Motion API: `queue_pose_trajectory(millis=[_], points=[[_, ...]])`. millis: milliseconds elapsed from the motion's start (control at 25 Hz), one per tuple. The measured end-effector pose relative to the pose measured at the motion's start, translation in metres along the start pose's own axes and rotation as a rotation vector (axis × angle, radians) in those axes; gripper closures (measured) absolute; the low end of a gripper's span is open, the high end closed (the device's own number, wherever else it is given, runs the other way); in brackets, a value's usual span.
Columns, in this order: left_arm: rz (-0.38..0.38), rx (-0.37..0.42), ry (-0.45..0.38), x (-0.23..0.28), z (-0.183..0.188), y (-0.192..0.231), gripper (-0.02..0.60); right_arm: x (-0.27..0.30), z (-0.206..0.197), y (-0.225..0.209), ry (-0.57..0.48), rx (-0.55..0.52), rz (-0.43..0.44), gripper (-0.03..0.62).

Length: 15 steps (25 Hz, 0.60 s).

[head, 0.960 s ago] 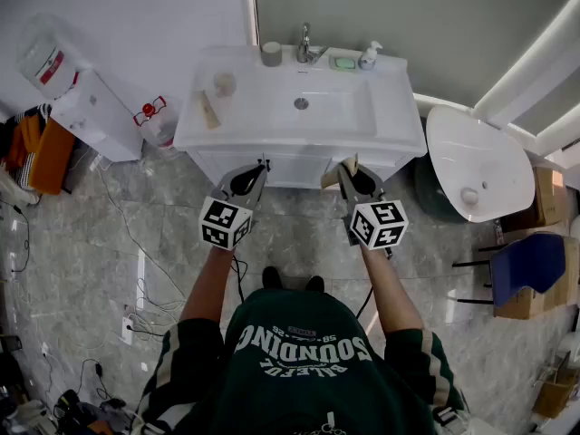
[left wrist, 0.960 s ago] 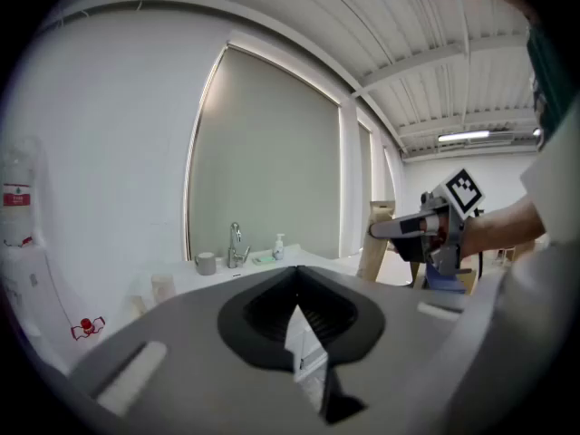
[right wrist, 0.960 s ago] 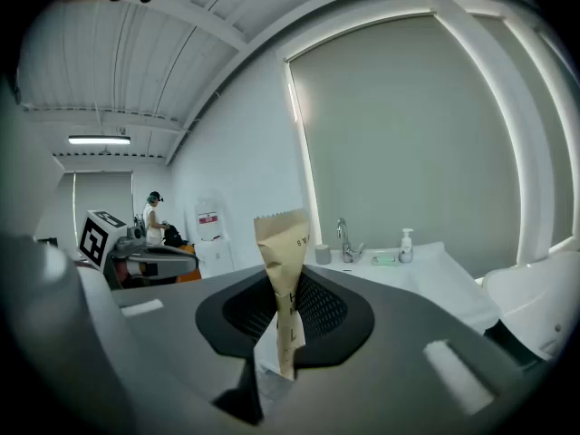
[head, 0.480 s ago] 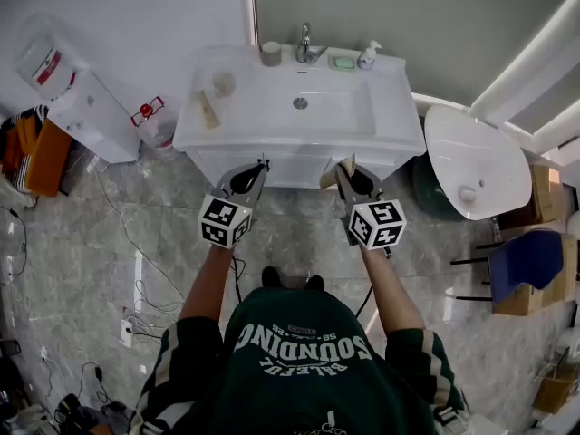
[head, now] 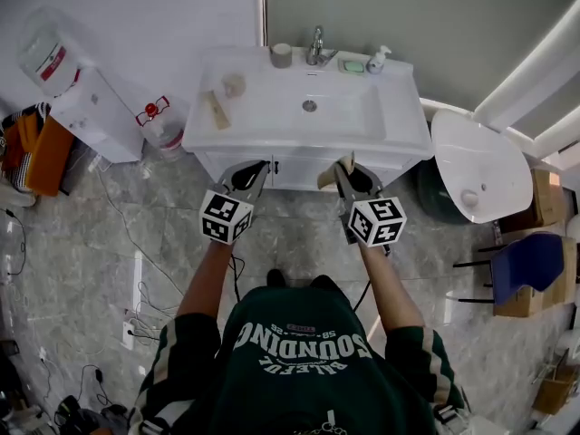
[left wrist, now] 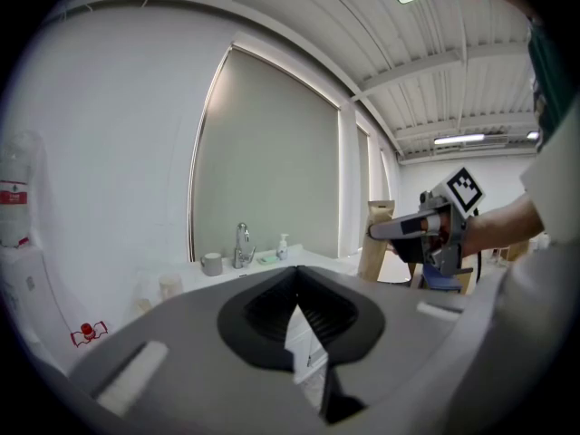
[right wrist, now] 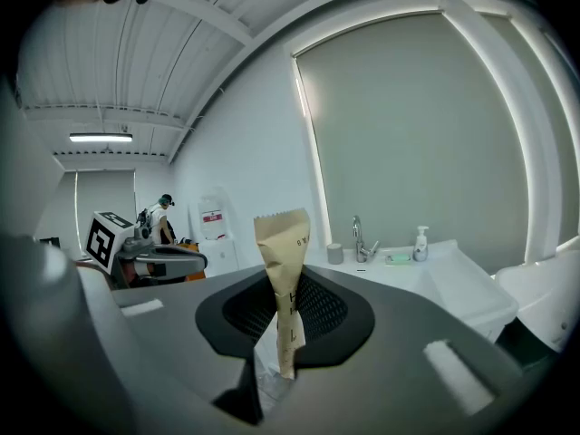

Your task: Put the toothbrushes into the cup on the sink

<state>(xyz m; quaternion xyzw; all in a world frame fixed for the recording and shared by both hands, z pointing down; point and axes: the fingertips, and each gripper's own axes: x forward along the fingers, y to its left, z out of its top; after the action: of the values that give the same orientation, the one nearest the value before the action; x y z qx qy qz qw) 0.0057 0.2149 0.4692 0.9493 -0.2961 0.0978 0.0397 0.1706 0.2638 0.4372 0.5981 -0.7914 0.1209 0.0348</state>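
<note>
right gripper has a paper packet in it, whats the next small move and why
Probably reach the right gripper forward and left over the sink. Its jaws are shut on the paper packet, yet it hangs short of the sink's front edge, while the pale cup and the grey cup both stand on it farther back. Which cup is meant, I cannot tell.
</note>
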Motion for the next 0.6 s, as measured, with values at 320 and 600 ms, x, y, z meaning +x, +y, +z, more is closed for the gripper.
queue_pose_trajectory(millis=[320,600], points=[[-0.031,0.024,0.002,-0.004,-0.001,0.018,0.532,0.010,-0.014,0.021,0.006,0.023,-0.015,0.548],[-0.039,0.011,0.007,0.019,-0.006,0.029,0.532,0.030,-0.013,0.001,0.008,0.036,-0.031,0.548]])
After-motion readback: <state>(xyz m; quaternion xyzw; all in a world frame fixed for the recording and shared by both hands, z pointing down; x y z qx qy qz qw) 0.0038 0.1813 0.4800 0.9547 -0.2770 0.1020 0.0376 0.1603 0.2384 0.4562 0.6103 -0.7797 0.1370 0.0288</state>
